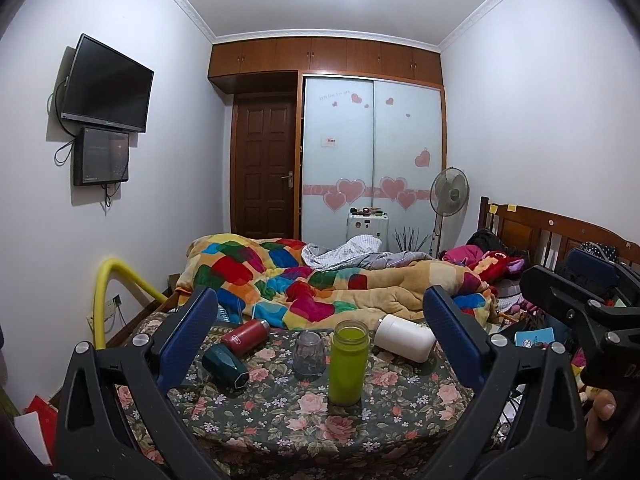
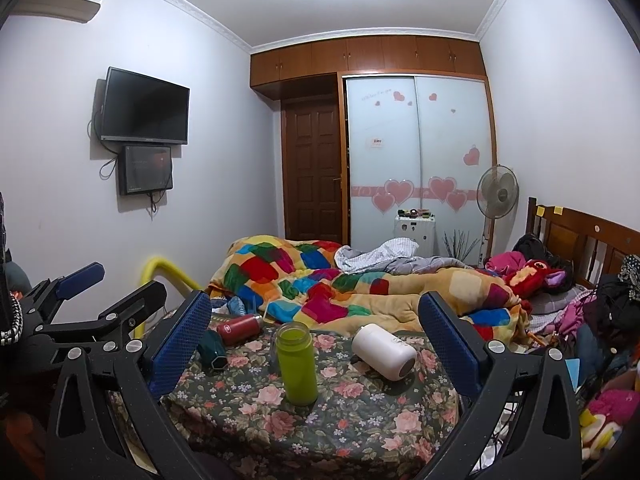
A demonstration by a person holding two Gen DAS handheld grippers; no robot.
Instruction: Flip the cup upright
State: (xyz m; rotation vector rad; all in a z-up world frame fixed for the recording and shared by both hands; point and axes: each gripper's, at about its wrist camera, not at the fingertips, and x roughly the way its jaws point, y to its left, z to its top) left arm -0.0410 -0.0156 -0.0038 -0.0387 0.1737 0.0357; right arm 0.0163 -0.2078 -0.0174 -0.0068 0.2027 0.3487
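While both grippers hover spread and empty near the floral worktop (image 1: 280,412), the left gripper (image 1: 320,344) and right gripper (image 2: 316,344) frame a green bottle (image 1: 348,362) standing upright; a white cup (image 2: 384,351) lies on its side at right, red flask (image 1: 245,331) and teal cup (image 1: 225,365) toppled at left.

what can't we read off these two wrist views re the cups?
- Clear glass: right wrist view hides most of it behind the green bottle; rim-up or rim-down unclear in either.
- Dark green cup: part hidden by the right gripper finger.
- Red flask label: too small.
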